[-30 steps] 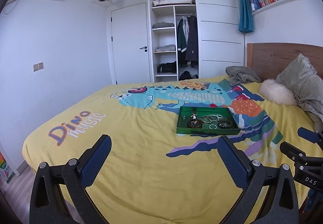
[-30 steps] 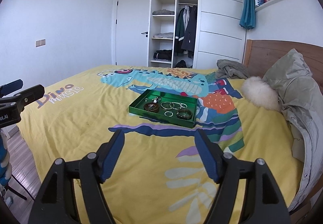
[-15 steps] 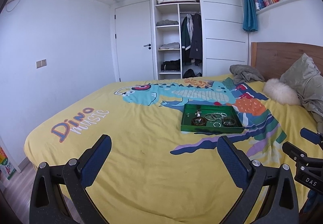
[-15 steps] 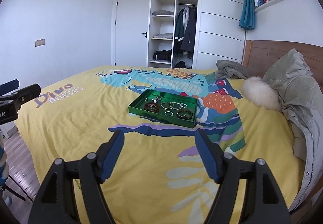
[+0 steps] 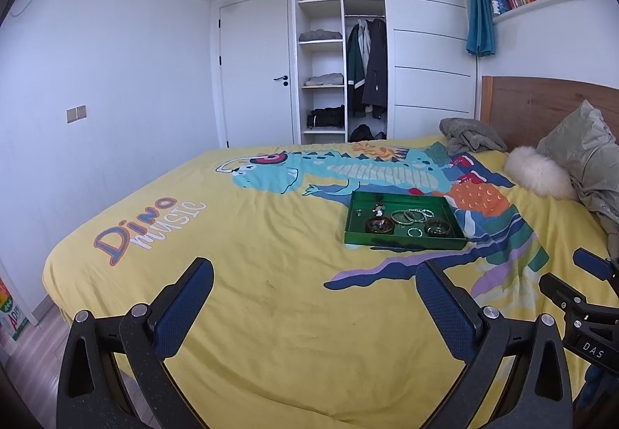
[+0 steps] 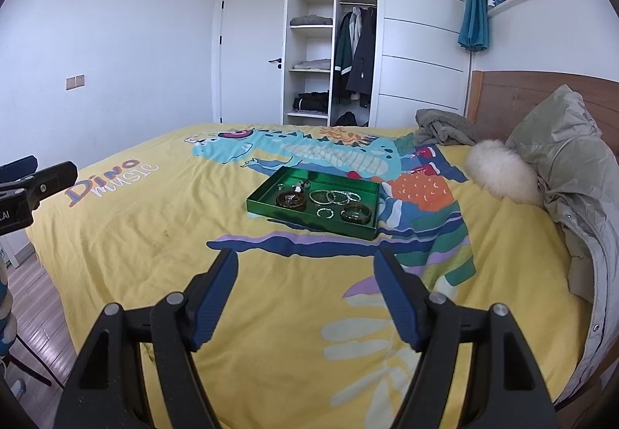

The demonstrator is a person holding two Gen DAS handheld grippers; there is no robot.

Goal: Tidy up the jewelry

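A green tray [image 5: 456, 231] [image 6: 271, 205] lies on the yellow dinosaur bedspread, mid-bed. It holds several silver bangles [image 5: 412, 215] [image 6: 333, 196], two dark bangles [image 5: 380, 224] [image 6: 356, 214], a small silver ring [image 5: 414, 232] [image 6: 325, 212] and small pieces at the back. My left gripper [image 5: 315, 283] is open and empty, well short of the tray. My right gripper [image 6: 305, 276] is open and empty, also short of the tray. The right gripper's tip shows at the left wrist view's right edge [image 5: 588, 297]; the left gripper's tip shows at the right wrist view's left edge [image 6: 35, 181].
A grey-green jacket [image 6: 572, 173], a white fluffy cushion [image 6: 499, 173] and a grey garment [image 6: 441, 127] lie by the wooden headboard [image 6: 514, 92]. An open wardrobe [image 6: 332, 34] and a door stand behind. Wood floor [image 6: 35, 305] lies left of the bed.
Both views have risen slightly and shifted a little; the tray sits a bit lower and closer in the frames. Both grippers stay open and empty.
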